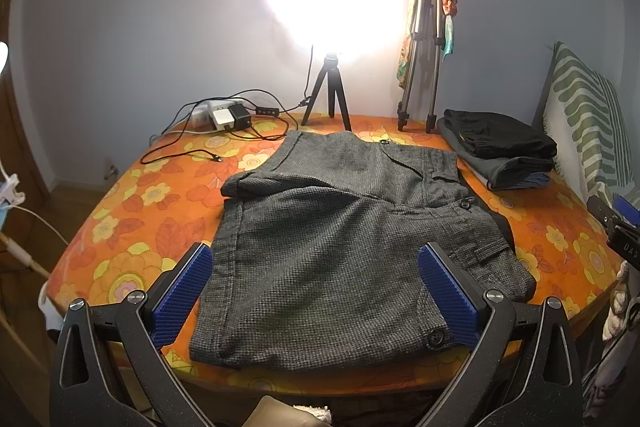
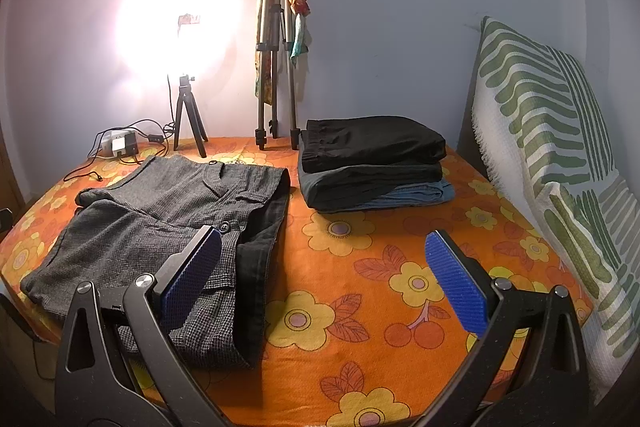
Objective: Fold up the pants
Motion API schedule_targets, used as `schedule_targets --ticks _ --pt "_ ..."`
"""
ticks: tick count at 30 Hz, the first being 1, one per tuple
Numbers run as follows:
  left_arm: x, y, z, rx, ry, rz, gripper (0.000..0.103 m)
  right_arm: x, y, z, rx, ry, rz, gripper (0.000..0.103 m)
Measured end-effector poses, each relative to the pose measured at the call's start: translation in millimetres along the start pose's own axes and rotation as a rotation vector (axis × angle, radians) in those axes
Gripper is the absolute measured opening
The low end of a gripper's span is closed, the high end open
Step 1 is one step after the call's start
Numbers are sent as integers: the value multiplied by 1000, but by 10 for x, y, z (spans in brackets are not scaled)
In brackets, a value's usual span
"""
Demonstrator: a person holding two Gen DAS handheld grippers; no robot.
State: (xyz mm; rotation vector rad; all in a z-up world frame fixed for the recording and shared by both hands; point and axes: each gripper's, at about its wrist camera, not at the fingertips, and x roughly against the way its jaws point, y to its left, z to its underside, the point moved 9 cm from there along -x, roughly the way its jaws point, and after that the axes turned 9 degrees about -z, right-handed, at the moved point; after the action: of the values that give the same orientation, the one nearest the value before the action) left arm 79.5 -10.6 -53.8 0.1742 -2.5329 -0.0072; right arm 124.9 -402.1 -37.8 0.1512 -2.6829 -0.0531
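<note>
1. Grey pants [image 1: 344,239] lie folded on the flower-print tabletop [image 2: 360,291], directly ahead of the left hand-held gripper [image 1: 316,291], likely placed for another fold.
2. Both hand-held grippers spread wide, holding nothing; right hand-held gripper [image 2: 324,279] has the pants at its left.
3. Clothes stack [image 2: 372,163] beyond right; cables [image 1: 224,139] beyond left, neither blocking.

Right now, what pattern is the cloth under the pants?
Orange with yellow flowers and red leaves; the cloth shows best in the right wrist view, beside the pants.
</note>
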Motion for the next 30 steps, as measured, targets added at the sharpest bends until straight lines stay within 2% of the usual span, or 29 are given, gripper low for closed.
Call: schedule_targets --ticks 13,19,25,30 --pt "13 -11 -4 -4 -5 -4 102 1 28 34 7 1 -3 103" --pt "-3 48 33 -6 7 1 102 31 134 83 49 -1 -52 103" --pt "-46 190 -24 31 33 30 102 -25 170 37 24 47 -128 92" --pt "-67 318 11 -28 42 1 92 -78 307 55 54 103 -239 82"
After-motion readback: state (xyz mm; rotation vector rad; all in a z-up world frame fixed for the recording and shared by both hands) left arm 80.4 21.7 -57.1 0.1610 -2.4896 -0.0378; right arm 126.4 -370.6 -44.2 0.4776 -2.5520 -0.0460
